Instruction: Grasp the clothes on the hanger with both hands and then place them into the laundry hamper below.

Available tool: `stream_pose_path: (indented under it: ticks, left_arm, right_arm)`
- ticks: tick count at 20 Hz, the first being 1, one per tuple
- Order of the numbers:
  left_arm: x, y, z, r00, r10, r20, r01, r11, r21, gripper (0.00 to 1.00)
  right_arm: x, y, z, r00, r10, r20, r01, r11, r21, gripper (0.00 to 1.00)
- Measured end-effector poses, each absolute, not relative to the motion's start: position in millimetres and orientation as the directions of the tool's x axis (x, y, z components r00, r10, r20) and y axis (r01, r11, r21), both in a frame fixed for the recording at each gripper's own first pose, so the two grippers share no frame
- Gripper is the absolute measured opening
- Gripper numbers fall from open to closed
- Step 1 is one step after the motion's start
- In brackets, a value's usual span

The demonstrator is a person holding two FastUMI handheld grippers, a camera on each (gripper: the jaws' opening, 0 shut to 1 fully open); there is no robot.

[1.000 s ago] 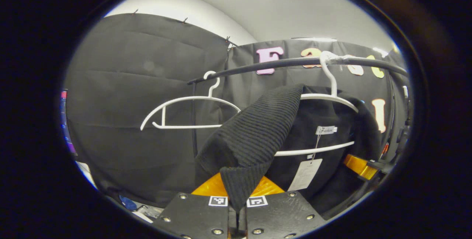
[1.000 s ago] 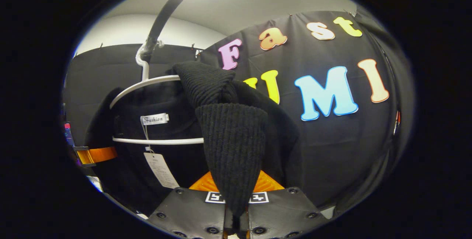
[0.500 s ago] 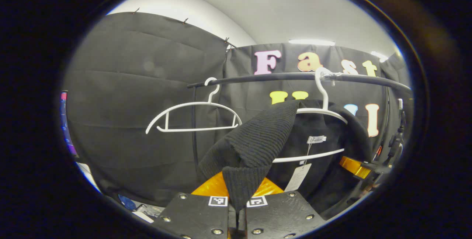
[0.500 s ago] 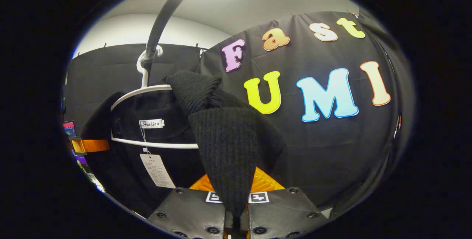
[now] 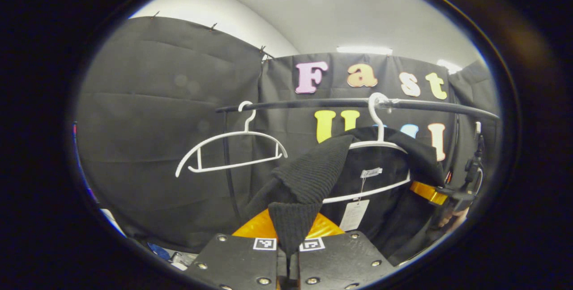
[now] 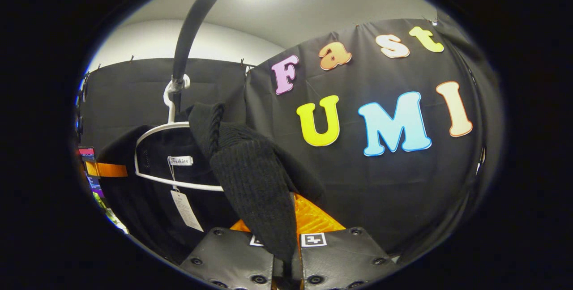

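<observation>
Left tool (image 5: 288, 254): a ribbed fold of the sweater (image 5: 313, 178) is being gripped between both fingers.
Right tool (image 6: 286, 258): the sweater's other shoulder is being clenched.
Sweater: is being held partly draped on the hanger (image 5: 380, 147), under the rail (image 5: 340, 103).
Spare hanger (image 5: 233, 151): is hanging bare.

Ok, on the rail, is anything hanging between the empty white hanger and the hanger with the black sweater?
No. In the left gripper view the black rail runs bare between the empty white hanger and the sweater's hanger, with booth cloth behind.
</observation>
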State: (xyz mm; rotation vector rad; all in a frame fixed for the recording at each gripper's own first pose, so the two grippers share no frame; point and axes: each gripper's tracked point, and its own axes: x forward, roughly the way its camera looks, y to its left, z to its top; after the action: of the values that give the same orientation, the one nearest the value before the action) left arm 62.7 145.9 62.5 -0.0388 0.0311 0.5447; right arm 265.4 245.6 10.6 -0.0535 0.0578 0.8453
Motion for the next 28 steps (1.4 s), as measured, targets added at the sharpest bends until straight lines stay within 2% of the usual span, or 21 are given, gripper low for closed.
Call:
stream_pose_path:
  ticks: [3,7,15,18,23,28]
  left_arm:
    - [63,151,66,0.848,0.529,-0.025,-0.53,0.847,-0.037,0.02]
    - [60,159,76,0.839,0.545,-0.006,-0.544,0.838,-0.043,0.02]
    - [40,180,99,0.834,0.551,0.006,-0.55,0.833,0.061,0.02]
    - [42,185,95,0.836,0.549,0.017,-0.549,0.833,0.072,0.02]
    - [43,197,98,0.848,0.527,0.053,-0.528,0.849,0.001,0.01]
    - [49,215,107,0.853,0.518,0.066,-0.519,0.855,-0.007,0.02]
  right_arm:
    - [252,239,17,0.682,0.73,-0.045,-0.732,0.68,-0.043,0.1]
    - [265,237,27,0.702,0.712,-0.017,-0.712,0.7,-0.052,0.1]
    - [281,233,36,0.727,0.687,0.014,-0.684,0.726,-0.069,0.1]
    - [290,230,42,0.743,0.665,0.078,-0.66,0.746,-0.086,0.1]
    - [308,226,65,0.758,0.618,0.208,-0.61,0.785,-0.111,0.1]
    - [326,242,61,0.749,0.619,0.236,-0.595,0.786,-0.169,0.1]
